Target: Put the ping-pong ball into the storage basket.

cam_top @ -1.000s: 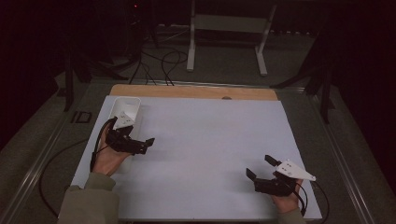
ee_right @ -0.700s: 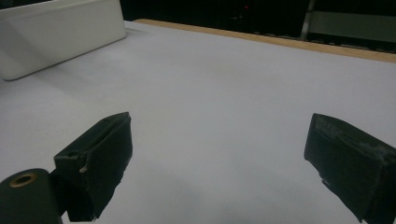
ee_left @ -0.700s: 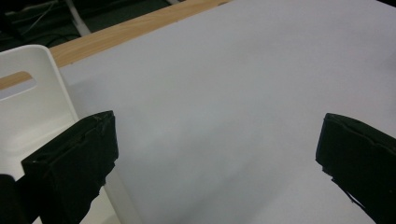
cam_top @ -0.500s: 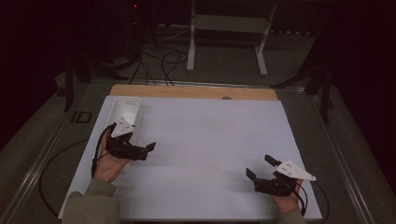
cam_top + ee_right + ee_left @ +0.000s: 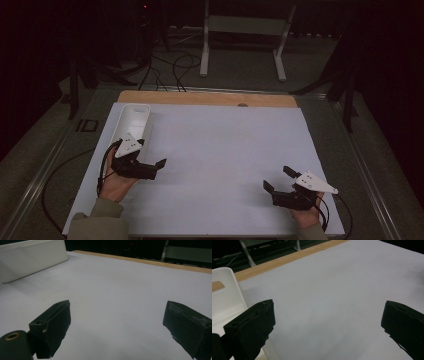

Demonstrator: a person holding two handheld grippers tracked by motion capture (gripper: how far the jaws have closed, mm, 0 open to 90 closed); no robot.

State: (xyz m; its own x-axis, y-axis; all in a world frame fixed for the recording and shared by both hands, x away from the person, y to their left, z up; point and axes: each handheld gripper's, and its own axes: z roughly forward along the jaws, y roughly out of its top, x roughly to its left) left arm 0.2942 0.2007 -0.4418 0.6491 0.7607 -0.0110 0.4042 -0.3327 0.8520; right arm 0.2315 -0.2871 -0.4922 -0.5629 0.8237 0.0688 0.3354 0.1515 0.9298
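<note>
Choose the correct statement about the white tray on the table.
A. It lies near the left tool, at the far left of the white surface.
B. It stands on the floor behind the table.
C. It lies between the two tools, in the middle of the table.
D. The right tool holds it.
A: the white tray lies at the far left of the table, just beyond the left tool, whose jaws are open and empty.

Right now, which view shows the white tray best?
The high view: the white tray shows whole at the table's far left, its open top visible, beside the left claw. The left gripper view catches only a corner and wall; the right gripper view shows one outer side, far off.
</note>
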